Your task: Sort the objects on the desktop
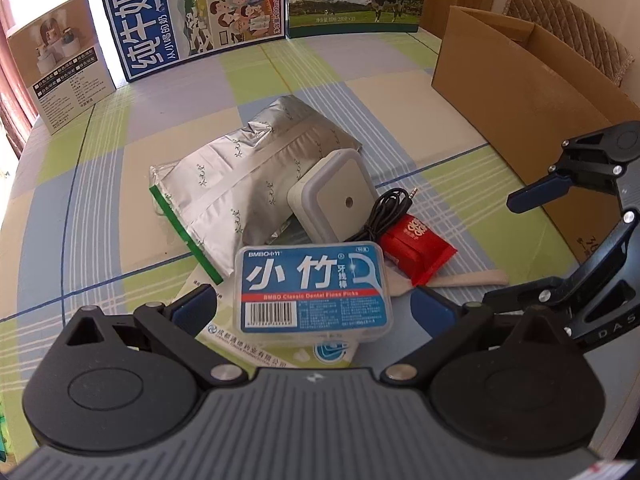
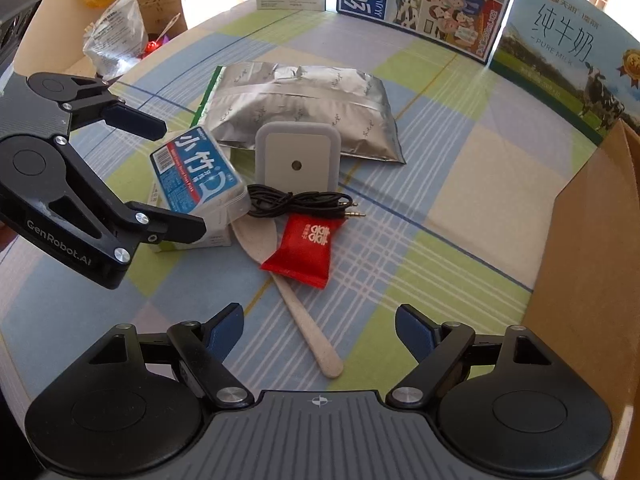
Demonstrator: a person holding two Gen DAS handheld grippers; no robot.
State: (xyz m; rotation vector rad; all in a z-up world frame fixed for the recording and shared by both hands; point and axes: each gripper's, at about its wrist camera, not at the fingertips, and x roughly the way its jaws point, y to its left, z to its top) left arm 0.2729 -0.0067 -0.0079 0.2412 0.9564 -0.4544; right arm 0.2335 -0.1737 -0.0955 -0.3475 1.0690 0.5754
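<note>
A blue dental floss box [image 1: 314,290] [image 2: 198,170] lies on a white medicine box [image 1: 280,354], between the wide-open fingers of my left gripper [image 1: 316,306] [image 2: 176,176]. Behind it lie a silver foil pouch [image 1: 248,184] [image 2: 304,104], a white square night light [image 1: 334,196] [image 2: 298,162], a black audio cable [image 1: 386,216] [image 2: 304,204], a red candy packet [image 1: 416,254] [image 2: 306,250] and a beige spoon [image 1: 460,280] [image 2: 304,320]. My right gripper [image 2: 320,334] [image 1: 528,248] is open and empty, just before the spoon handle.
An open cardboard box [image 1: 532,108] [image 2: 588,256] stands at the right. Milk cartons [image 1: 192,12] [image 2: 560,52] and a white product box [image 1: 60,68] line the back edge of the checked tablecloth [image 2: 460,184]. Bags [image 2: 116,36] sit off the far left corner.
</note>
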